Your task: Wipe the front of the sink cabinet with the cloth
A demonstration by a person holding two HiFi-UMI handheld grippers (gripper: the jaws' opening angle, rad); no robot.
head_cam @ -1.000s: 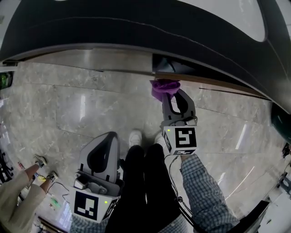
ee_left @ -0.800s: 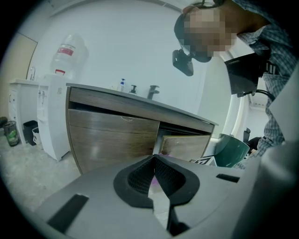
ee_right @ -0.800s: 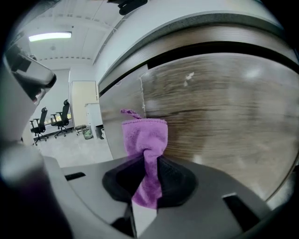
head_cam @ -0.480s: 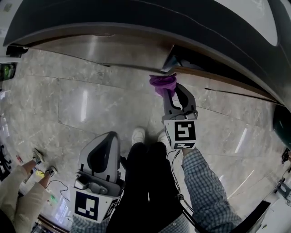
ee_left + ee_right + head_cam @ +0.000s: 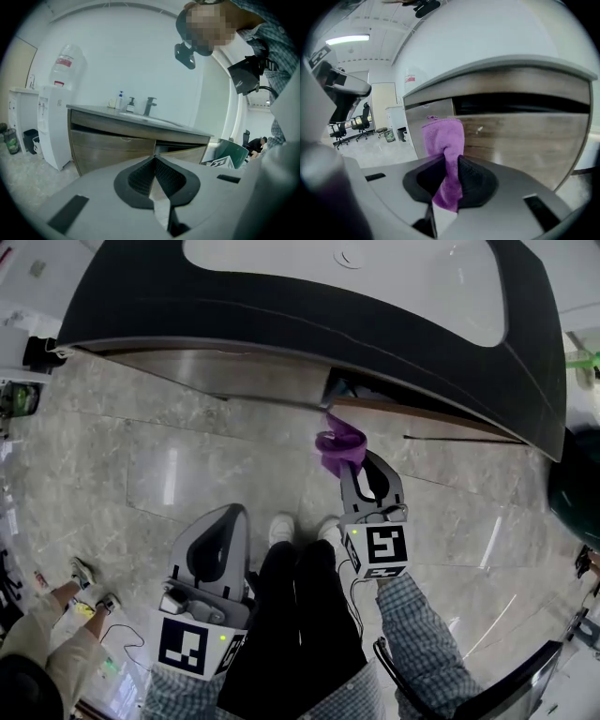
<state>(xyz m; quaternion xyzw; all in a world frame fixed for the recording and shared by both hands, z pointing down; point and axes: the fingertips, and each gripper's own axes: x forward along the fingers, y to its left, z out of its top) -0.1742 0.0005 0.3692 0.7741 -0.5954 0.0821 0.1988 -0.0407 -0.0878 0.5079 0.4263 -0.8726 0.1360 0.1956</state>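
My right gripper [image 5: 356,463] is shut on a purple cloth [image 5: 337,448], whose free end stands up from the jaws just short of the wood front of the sink cabinet [image 5: 272,381]. In the right gripper view the cloth [image 5: 446,140] is pinched between the black pads, with the cabinet's wooden panel [image 5: 525,140] close behind it. My left gripper [image 5: 225,521] hangs low by my legs, its jaws together with nothing in them. In the left gripper view my left gripper [image 5: 154,171] faces the cabinet [image 5: 112,145] from farther back.
A dark countertop [image 5: 281,306] with a white basin [image 5: 375,277] overhangs the cabinet. One door [image 5: 412,413] right of the cloth stands ajar over a dark gap. The floor [image 5: 141,465] is polished stone. Another person's legs [image 5: 47,634] are at lower left. A water dispenser [image 5: 56,122] stands left of the cabinet.
My right gripper has drawn back slightly from the cabinet front with the cloth. The head view has tilted up, showing the basin. The left gripper has stayed put.
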